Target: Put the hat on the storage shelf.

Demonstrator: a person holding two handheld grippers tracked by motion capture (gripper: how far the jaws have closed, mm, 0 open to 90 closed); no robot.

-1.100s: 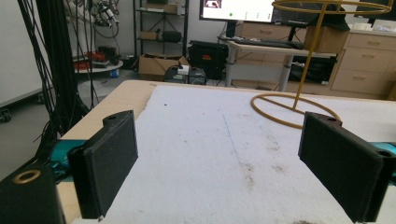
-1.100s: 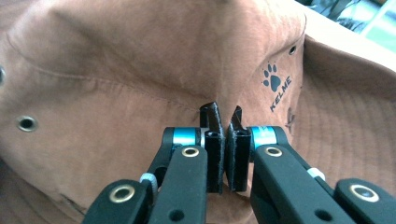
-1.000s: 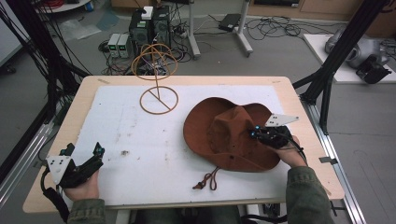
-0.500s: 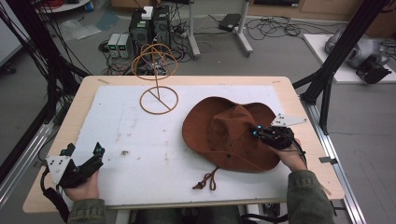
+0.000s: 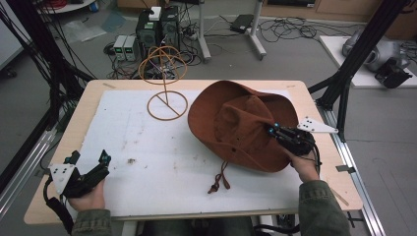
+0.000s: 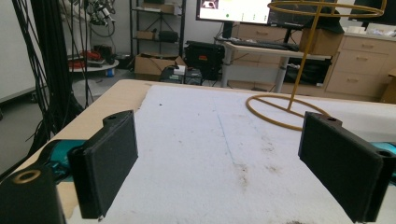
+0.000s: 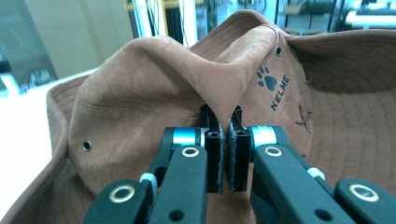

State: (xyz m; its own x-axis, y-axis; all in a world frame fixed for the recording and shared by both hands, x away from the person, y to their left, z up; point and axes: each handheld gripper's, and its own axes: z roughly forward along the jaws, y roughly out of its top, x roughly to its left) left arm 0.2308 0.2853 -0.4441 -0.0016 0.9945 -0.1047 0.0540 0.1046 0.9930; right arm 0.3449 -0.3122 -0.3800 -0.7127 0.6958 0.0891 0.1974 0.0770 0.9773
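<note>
Nearest the person, the left tongs [image 5: 103, 164] are resting at the front left corner of the surface [image 5: 88, 105], well apart from the hat [image 5: 236, 123]; their jaws are standing wide open with nothing between them, and in the left gripper view the bare white mat [image 6: 224, 154] is showing in the gap.

Further in, the right tongs [image 5: 272, 130] are sitting against the near right side of the hat, pinching a fold of its crown. In the right gripper view the two pads are pressing together on the brown cloth [image 7: 224, 100], which is rising in a ridge above them, so the tongs are closed on the hat. The hat is lying on the right half of the surface, tilting with its far brim raised, and its cord [image 5: 220, 179] is trailing toward the front edge.

Beyond the hat, to its far left, the wire stand [image 5: 164, 78] is standing upright on its ring base. The coming move is likely turning on this relation: the stand is lying up and to the left of the held hat, so the right hand, the one already gripping, is probably carrying the crown across and lowering it over the stand's top hoop
</note>
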